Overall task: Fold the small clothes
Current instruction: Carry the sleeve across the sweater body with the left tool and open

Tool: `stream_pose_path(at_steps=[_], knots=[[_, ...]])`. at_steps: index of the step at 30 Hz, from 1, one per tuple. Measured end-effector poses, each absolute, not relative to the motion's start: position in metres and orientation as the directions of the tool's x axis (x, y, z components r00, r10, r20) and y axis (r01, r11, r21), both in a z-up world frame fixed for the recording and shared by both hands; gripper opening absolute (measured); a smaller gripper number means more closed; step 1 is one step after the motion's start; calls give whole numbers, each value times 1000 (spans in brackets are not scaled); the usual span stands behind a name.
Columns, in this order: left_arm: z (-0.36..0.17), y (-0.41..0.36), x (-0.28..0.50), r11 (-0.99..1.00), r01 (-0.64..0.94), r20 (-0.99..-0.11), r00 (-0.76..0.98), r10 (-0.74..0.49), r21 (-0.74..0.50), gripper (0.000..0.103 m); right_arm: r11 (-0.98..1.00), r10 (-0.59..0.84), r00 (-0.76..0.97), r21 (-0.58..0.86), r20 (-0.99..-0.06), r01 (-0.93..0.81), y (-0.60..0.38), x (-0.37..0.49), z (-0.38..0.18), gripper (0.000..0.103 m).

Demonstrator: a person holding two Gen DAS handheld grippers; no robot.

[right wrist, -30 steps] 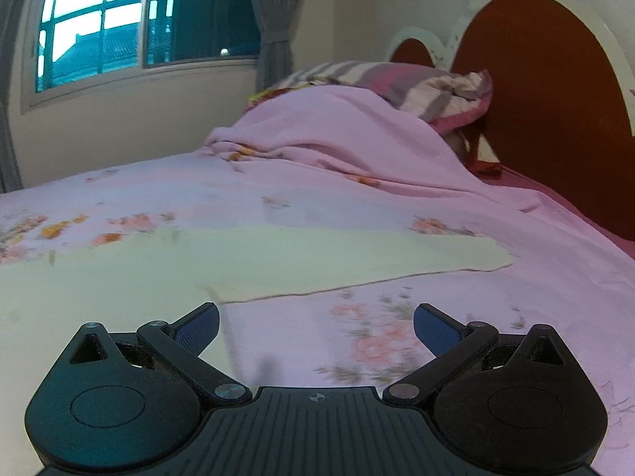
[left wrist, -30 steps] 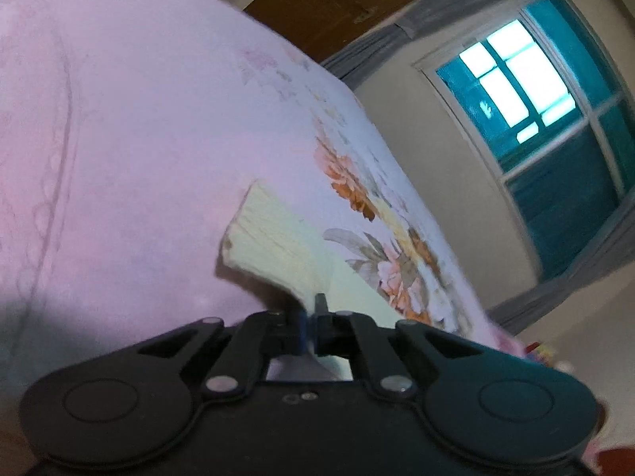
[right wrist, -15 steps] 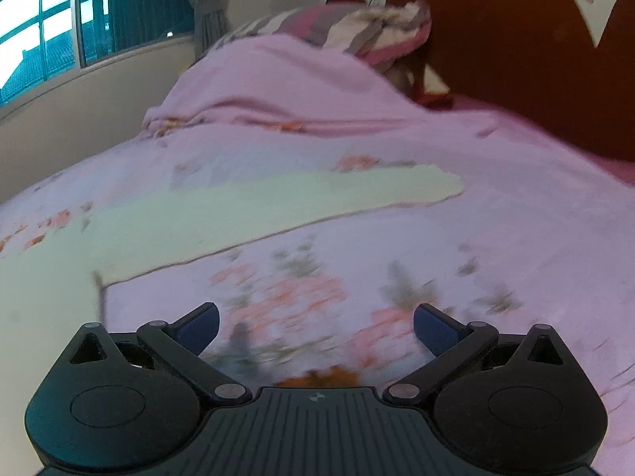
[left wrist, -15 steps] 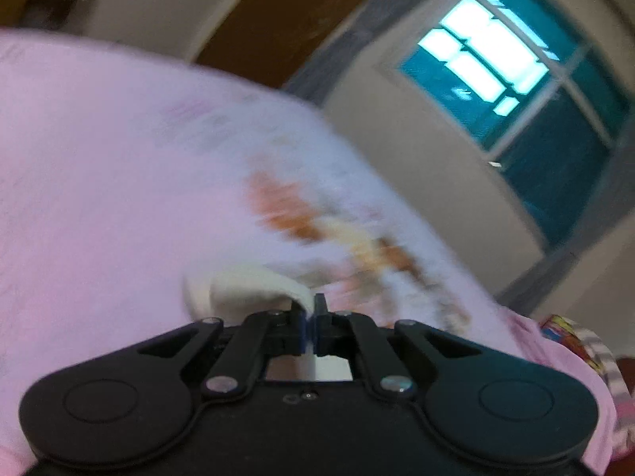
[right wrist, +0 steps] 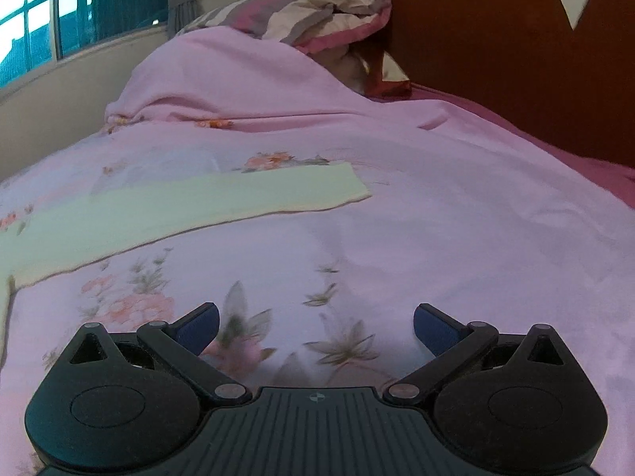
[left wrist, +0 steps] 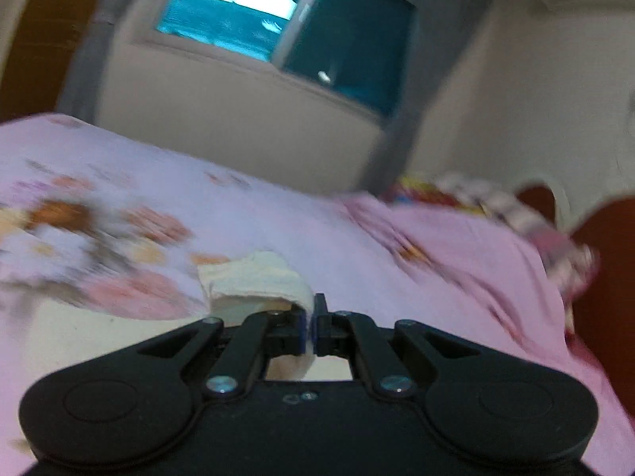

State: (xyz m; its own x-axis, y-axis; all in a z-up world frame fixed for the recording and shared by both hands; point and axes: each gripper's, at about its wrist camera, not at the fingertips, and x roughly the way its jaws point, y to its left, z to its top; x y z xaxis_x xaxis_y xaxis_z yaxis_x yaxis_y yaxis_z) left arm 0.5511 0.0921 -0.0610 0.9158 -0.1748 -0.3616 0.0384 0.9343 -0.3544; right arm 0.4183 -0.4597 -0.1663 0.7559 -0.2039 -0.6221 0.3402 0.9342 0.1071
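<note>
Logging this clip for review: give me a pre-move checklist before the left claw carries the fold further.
1. Left claw shut on the pale yellow garment: ok, fabric pinched between the pads.
2. Pinched fabric lifted off the floral bedsheet: ok, it bunches up at the claw.
3. Right claw free: ok, open and empty above the sheet.
4. Garment sleeve lying flat: ok in the right wrist view.
5. Landing spot for the fold: cannot tell, left view blurred.
6. Rest of the garment smooth: cannot tell, mostly out of view.
</note>
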Motion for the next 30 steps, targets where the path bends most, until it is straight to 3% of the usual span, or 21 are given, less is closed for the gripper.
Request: stream_pose_path(at_steps=[9,16,18,22,24,26,30], knots=[[-122,-62,576,956,204,-463,840,-282,-211,1,913,-169,792,209,-587,349,-478,405,-181,103],[-136,-91,582,954,236,-495,817,-297,-182,1,907,-159,809,239,-566,346,-479,403,-182,103],[-142,-97,586,946,265,-540,777,-324,-187,5,907,-159,810,240,-564,346,-479,403,-183,103],[-147,-113,576,916,356,-539,743,-397,-183,57,907,-155,813,245,-561,342,-480,404,-184,103],[-144,-115,569,880,412,-524,709,-472,-235,60,906,-151,817,252,-556,340,-481,403,-184,103],[-136,-106,549,857,435,-456,726,-515,-276,60,901,-140,826,276,-546,335,-484,401,-184,103],[-122,-38,504,923,265,-377,854,-359,-279,60,895,-128,834,300,-536,330,-487,399,-185,103]])
